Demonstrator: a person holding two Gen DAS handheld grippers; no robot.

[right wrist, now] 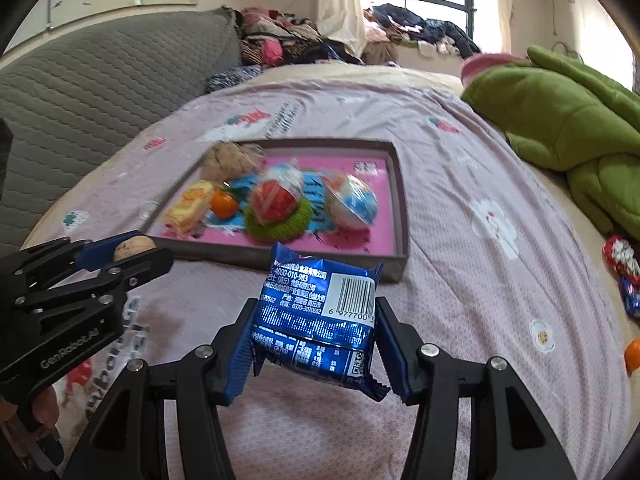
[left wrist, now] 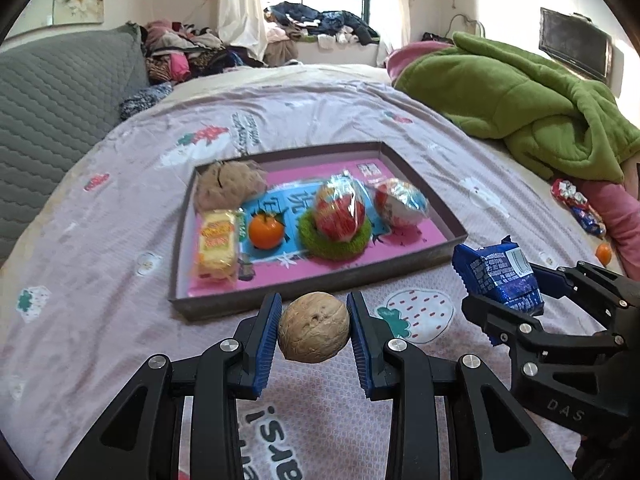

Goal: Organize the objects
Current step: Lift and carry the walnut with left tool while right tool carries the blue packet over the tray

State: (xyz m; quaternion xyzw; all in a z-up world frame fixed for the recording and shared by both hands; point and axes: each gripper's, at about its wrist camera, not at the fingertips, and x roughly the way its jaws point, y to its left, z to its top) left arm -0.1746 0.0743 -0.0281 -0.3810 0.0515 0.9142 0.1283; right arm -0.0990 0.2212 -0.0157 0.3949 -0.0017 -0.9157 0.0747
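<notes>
**Two snacks held above the bed, tray not yet reached**

Item 1. A walnut (left wrist: 314,327) was pinched between the blue pads of the left gripper (left wrist: 314,330), clear of the bedsheet (left wrist: 120,280) and just short of the near wall of the tray (left wrist: 312,284). Contact was made only at two small spots on a hard, round shell. A slip or a roll out of the fingers was judged likely if the grip were loosened or the hand jolted; the nut would probably run off across the sloping sheet.

Item 2. A blue snack packet (right wrist: 320,312) was clamped by its sides in the right gripper (right wrist: 316,344), raised in front of the tray's near right corner. The foil was seen to buckle under the pads. Crushing of the contents, or sliding of the slick wrapper, was judged possible.

Item 3. The tray already held a yellow wrapped cake (left wrist: 216,240), an orange (left wrist: 266,231), a wrapped ball on a green ring (left wrist: 340,216), a second wrapped ball (left wrist: 400,204) and a brown bundle (left wrist: 230,184). Free floor was left mainly along the near edge and far right. A careless drop was judged liable to knock the balls or the orange.

Item 4. The two grippers were close together; a clash on the way in was judged possible.

Item 5. Loose sweets (right wrist: 622,264) and another orange (right wrist: 634,354) lay by the green blanket (right wrist: 568,120), not yet collected.
</notes>
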